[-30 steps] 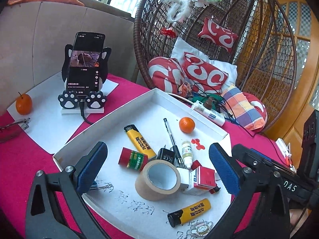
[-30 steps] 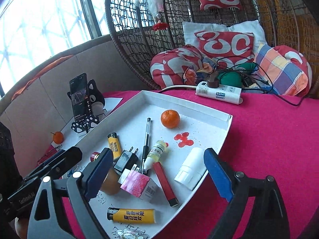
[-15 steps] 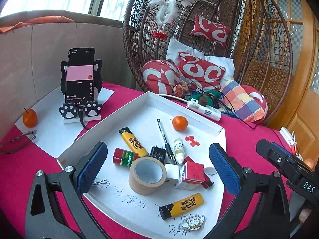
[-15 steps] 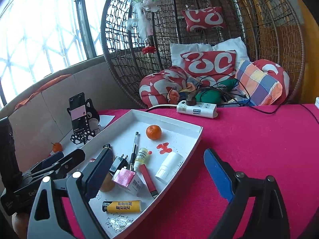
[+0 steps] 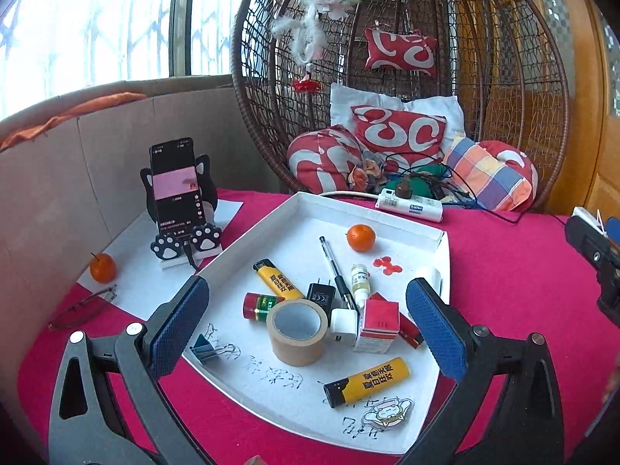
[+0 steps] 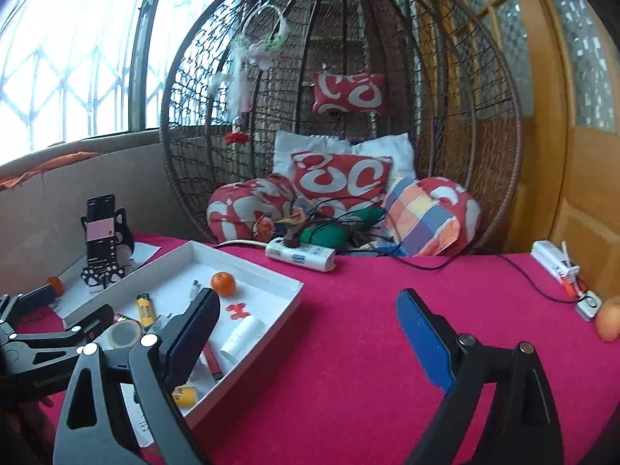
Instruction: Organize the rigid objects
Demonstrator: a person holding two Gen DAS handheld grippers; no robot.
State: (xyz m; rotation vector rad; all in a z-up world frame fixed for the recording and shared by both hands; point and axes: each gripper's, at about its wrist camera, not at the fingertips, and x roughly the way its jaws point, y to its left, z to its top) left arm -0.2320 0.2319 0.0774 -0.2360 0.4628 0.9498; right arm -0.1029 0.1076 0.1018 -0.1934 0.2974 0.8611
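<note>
two views, both grippers empty. left wrist view: the left gripper (image 5: 306,333) hangs with jaws wide above the shallow white cardboard tray (image 5: 441,240) on the crimson tablecloth (image 5: 511,271); inside lie a brown tape roll (image 5: 296,331), two yellow lighters (image 5: 366,386), a black pen (image 5: 333,267), a red-and-white carton (image 5: 378,325), a small orange mandarin (image 5: 360,237) and a steel binder clip (image 5: 205,348). nothing is between the pads, so the step appears to be selection. right wrist view: the right gripper (image 6: 310,333) stands equally wide over bare cloth beside the tray's right wall. the next move likely calls for lowering onto one item and closing squarely; the crowded middle risks nudging neighbours.
</note>
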